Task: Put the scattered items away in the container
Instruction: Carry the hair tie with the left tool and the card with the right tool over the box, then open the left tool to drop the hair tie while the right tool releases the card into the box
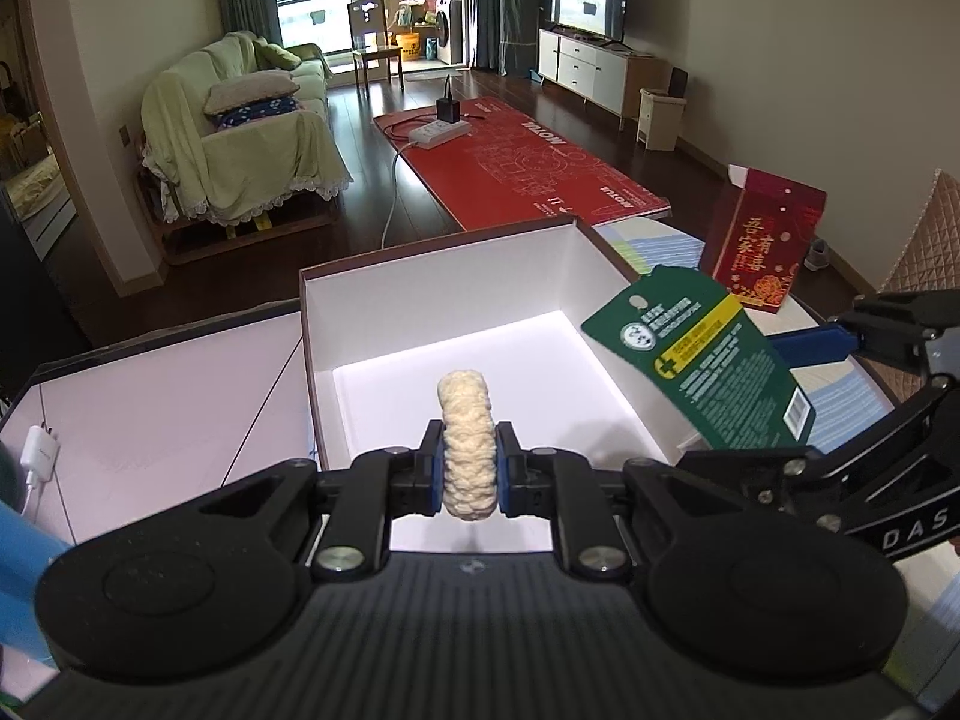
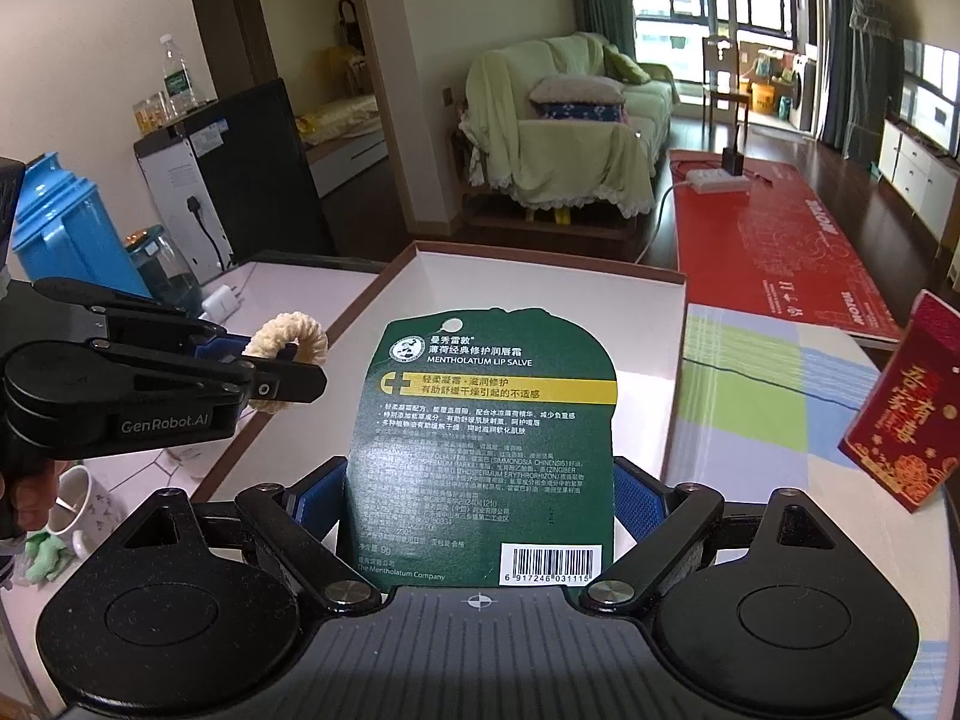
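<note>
Left claw [image 1: 470, 459]: I have it clamped on the scrunchie [image 1: 468, 444], a cream fuzzy ring held edge-on between the blue pads, above the near part of the box [image 1: 432, 282].

Right claw [image 2: 480, 504]: gripping the lower part of the card [image 2: 489, 420], a green lip-salve pack, upright, over the box's near right edge.

Box: white inside, dark rim, lid off, on the surface [image 1: 168, 396]. What floor of it I can see is bare; I judge nothing is deposited yet. Both items are carried to the box, and release is what is left.

Red carton [image 2: 894, 420]: stands on the right of the surface, apart from the box. Whether it counts as clutter I cannot tell.

Mug [image 2: 84, 504], charger [image 2: 222, 303], jar [image 2: 159, 267]: left side, beside the box.

View differences: the left wrist shows the box interior, while the right wrist has it mostly masked by the card. The right wrist alone shows the mug, the jar, and the card's printed face and barcode. Each view catches the other claw from the side.

Far: sofa [image 1: 240, 126], red mat [image 1: 528, 162] on the floor.
</note>
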A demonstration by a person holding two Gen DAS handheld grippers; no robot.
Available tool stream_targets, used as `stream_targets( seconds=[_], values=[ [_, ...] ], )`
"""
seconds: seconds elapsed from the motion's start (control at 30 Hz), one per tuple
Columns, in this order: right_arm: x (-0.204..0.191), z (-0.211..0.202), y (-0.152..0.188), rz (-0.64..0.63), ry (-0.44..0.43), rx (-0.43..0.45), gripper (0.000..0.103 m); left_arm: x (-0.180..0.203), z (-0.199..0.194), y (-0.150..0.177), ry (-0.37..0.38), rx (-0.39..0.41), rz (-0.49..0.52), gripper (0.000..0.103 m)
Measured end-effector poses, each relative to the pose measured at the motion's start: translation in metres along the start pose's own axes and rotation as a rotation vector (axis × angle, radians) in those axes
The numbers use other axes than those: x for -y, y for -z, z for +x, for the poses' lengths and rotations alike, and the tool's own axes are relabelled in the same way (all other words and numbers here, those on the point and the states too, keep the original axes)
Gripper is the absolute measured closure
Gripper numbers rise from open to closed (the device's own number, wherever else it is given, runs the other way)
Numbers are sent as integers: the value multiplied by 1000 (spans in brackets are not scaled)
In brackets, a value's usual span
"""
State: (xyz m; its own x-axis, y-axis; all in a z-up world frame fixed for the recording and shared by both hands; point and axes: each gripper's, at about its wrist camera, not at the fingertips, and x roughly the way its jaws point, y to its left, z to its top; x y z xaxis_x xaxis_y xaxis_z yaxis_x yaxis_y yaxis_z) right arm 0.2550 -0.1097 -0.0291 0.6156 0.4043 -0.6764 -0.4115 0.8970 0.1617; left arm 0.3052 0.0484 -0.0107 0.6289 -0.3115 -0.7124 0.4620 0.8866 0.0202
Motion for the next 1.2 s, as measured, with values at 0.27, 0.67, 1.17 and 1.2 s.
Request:
stream_targets(
  seconds=[0.27, 0.67, 1.17, 1.2],
  values=[
    [17, 34, -19, 30, -8, -13, 14, -12, 35, -15, 1, -19, -15, 90],
    [37, 100, -44, 6, 23, -90, 14, -42, 100, -35, -1, -65, -78, 90],
    [47, 145, -53, -108, 69, -126, 14, -55, 147, -54, 27, -96, -74, 89],
    [47, 147, -53, -122, 69, -120, 14, -56, 147, -54, 27, -92, -76, 89]
  ],
)
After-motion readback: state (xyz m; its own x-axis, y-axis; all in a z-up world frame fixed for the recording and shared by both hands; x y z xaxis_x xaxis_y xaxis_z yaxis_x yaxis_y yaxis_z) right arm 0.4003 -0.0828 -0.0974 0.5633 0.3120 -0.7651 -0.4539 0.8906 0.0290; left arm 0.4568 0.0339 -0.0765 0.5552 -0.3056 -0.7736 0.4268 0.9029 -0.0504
